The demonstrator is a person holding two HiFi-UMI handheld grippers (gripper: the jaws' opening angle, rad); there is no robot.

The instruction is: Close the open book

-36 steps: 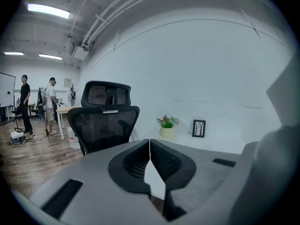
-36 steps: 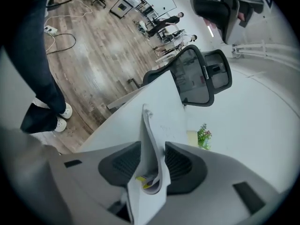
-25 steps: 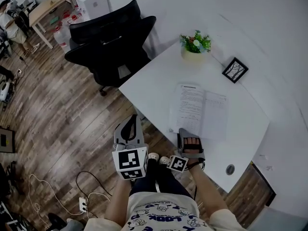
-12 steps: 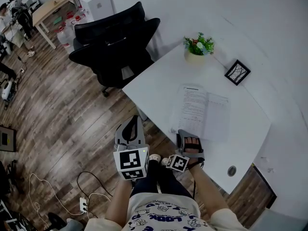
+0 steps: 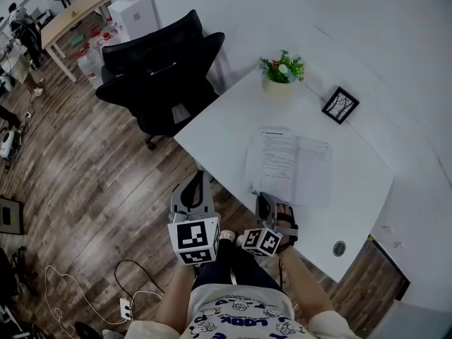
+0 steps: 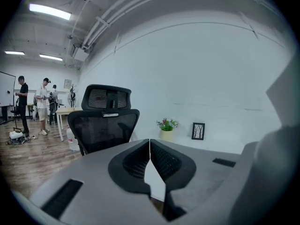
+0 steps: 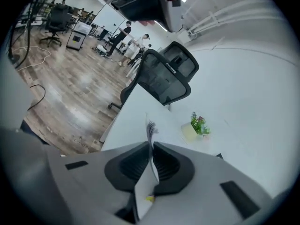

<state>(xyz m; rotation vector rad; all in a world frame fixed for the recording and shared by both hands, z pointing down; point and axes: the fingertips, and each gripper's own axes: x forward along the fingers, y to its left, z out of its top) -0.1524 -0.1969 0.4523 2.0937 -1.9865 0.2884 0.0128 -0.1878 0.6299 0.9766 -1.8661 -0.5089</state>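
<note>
As its jaws just closed, right claw (image 7: 151, 146) pinches book (image 5: 293, 164) pages.
Left claw (image 6: 149, 142) pressed together; white bench (image 5: 226, 115), wooden floor (image 5: 92, 182).

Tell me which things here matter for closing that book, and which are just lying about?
In the job:
- open book
- right gripper, whose jaws have just been closing and now pinch the book's near pages

Just there:
- left gripper, shut and empty
- potted plant
- picture frame
- office chair

book (image 5: 289, 167): matt paper | table (image 5: 226, 127): smooth white | floor (image 5: 92, 182): wood planks | chair (image 6: 101, 125): black mesh
</note>
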